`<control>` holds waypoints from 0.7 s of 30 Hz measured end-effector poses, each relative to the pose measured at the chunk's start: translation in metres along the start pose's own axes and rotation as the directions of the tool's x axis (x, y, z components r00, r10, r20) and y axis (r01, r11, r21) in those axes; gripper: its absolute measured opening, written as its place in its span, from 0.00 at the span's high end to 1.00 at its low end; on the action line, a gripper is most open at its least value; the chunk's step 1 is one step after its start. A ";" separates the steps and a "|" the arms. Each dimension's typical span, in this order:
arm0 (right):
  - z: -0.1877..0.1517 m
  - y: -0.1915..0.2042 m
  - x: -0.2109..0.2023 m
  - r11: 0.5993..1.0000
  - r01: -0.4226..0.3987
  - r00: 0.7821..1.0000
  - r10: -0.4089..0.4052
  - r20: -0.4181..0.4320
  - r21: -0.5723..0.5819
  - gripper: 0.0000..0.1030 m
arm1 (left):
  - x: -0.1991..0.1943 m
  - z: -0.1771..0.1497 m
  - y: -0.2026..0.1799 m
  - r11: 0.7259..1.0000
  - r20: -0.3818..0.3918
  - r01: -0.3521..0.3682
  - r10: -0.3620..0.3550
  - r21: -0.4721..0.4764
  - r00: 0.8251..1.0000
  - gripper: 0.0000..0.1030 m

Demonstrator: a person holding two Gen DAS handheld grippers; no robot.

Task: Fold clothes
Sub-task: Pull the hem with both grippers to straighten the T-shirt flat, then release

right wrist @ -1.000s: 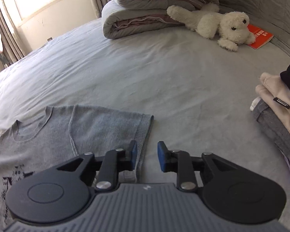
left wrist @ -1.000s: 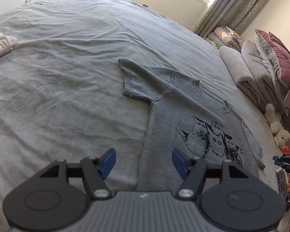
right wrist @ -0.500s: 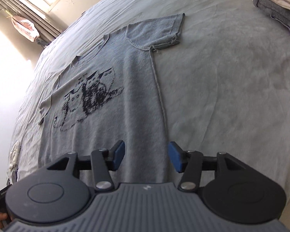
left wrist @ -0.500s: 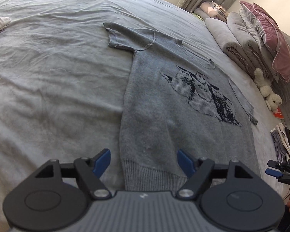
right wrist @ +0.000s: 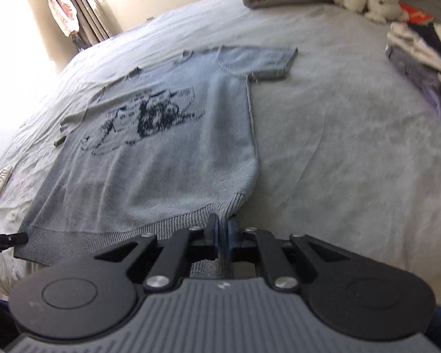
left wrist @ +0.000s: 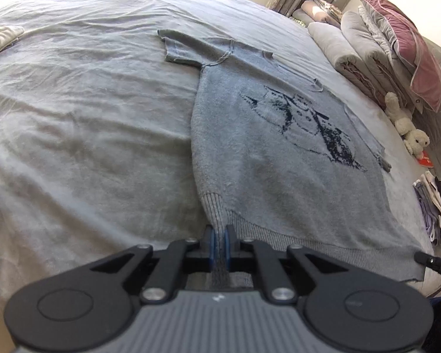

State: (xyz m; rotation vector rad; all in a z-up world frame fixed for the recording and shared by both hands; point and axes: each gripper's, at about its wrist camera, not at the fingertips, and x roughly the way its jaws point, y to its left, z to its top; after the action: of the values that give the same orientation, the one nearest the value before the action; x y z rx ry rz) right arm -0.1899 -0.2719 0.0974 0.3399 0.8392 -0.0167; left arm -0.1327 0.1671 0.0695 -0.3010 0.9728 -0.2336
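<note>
The grey sweater (left wrist: 267,158) lies flat, front up, on the bed (left wrist: 82,135). The left gripper (left wrist: 219,242) and right gripper (right wrist: 222,236) have just closed, each pinching a corner of the ribbed hem. The knit looks soft, light and stretchy, so the hem corners are probably the firmest hold.

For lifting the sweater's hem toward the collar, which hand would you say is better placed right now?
Neither, really: the left gripper and right gripper have each just closed on a bottom corner of the sweater, so both should probably lift together.
</note>
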 end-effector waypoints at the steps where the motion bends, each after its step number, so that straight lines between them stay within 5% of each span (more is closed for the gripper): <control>1: 0.005 -0.002 -0.011 1.000 -0.014 1.000 0.014 0.015 -0.001 0.93 | -0.007 -0.001 -0.005 1.000 0.007 0.003 -0.003 0.016 1.000 0.94; 6: 0.005 -0.009 -0.002 0.999 0.010 0.997 -0.012 -0.071 -0.032 0.93 | -0.001 -0.006 -0.021 0.989 -0.024 -0.081 0.085 0.122 0.996 0.93; 10: -0.010 -0.016 0.014 0.999 0.046 0.991 -0.045 -0.126 0.004 0.93 | 0.005 -0.007 -0.010 0.991 -0.088 -0.094 0.102 0.093 0.991 0.92; 13: -0.006 -0.015 0.007 1.000 0.027 0.994 -0.026 -0.103 0.006 0.88 | -0.001 -0.002 0.002 0.996 -0.067 -0.080 0.082 0.041 0.994 0.78; 15: 0.000 -0.014 0.005 1.000 0.026 0.996 -0.026 -0.081 0.000 0.85 | 0.001 0.004 0.006 0.997 -0.054 -0.074 0.075 0.017 0.996 0.60; 21: 0.015 -0.021 0.022 0.998 0.035 0.996 -0.030 -0.086 0.050 0.80 | 0.035 -0.001 -0.009 0.994 -0.086 -0.096 0.101 0.060 0.991 0.59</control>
State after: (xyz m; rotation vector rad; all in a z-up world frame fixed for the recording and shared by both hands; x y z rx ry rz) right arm -0.1677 -0.2935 0.0842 0.3774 0.9296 -0.0544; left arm -0.1152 0.1470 0.0446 -0.1922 1.0641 -0.1846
